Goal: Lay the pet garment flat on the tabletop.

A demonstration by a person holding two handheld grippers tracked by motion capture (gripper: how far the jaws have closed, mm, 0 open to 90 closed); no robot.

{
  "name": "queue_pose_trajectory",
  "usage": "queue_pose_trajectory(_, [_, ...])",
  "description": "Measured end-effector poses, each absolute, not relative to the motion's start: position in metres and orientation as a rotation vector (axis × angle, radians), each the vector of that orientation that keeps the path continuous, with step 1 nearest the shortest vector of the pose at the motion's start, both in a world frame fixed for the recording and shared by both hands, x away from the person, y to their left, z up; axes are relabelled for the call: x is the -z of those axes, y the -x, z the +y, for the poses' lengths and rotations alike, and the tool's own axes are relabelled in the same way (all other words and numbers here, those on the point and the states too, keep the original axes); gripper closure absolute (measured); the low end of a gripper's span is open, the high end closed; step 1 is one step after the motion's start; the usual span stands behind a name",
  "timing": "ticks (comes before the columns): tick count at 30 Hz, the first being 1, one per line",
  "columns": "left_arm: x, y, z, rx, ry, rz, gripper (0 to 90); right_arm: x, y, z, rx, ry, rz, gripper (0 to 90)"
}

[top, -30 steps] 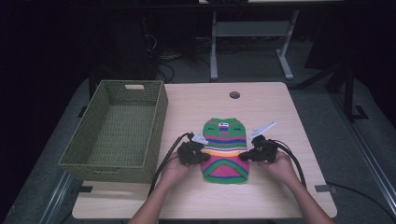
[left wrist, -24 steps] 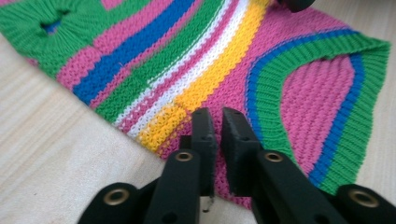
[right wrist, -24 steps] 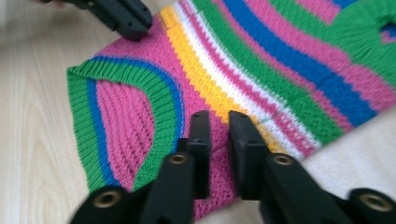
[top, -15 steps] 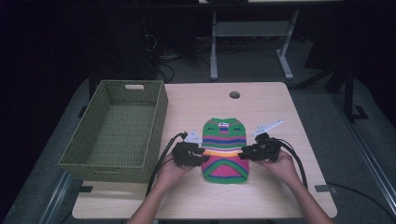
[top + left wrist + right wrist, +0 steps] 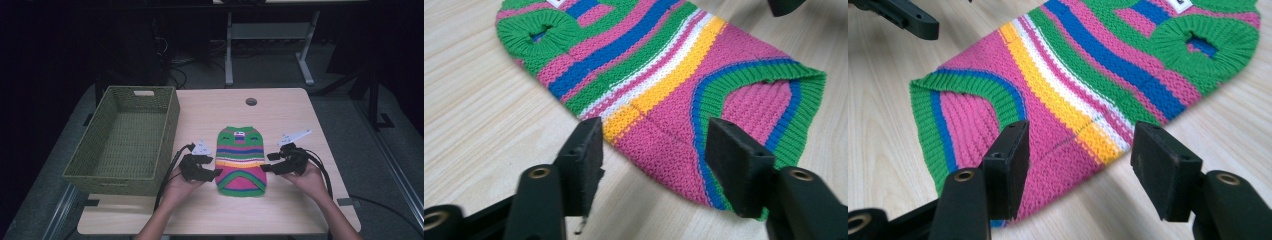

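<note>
**Grippers backing off the striped knit**

The left hand-held gripper (image 5: pixel 216 173) and right hand-held gripper (image 5: pixel 263 167) are sitting wider apart than before, jaws spread wide, empty, flanking the striped knit sweater (image 5: pixel 240 160) lying flat on the counter (image 5: pixel 280 112) beside the green basket (image 5: pixel 82 165).

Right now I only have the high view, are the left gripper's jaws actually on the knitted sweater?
Observer: No. The left gripper is open, its jaws straddling the striped sweater's side edge.
Operator: And the right one?
Observer: The right gripper is open too, jaws either side of the opposite edge near the yellow stripe.
Operator: Any detail on the sleeves?
Observer: A green ribbed armhole lies flat, opening upward.
</note>
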State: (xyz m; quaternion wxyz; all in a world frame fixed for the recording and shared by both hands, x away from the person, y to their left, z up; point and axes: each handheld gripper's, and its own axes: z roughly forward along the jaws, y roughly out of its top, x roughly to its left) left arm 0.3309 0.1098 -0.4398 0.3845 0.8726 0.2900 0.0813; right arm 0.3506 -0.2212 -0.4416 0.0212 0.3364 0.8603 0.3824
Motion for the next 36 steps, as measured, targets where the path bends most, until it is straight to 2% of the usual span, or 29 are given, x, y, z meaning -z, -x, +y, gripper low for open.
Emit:
queue_pose_trajectory(13, [0.437, -0.319, 0.12, -0.219, -2.223, 0.752, 29.9, 0.435, -0.338, -0.241, -1.193, -1.039, 2.647, 37.0])
queue_pose_trajectory(36, [0.442, -0.297, 0.132, -0.235, -2.208, 0.765, 26.4, 0.447, -0.314, -0.275, -1.153, -1.091, 2.63, 32.3])
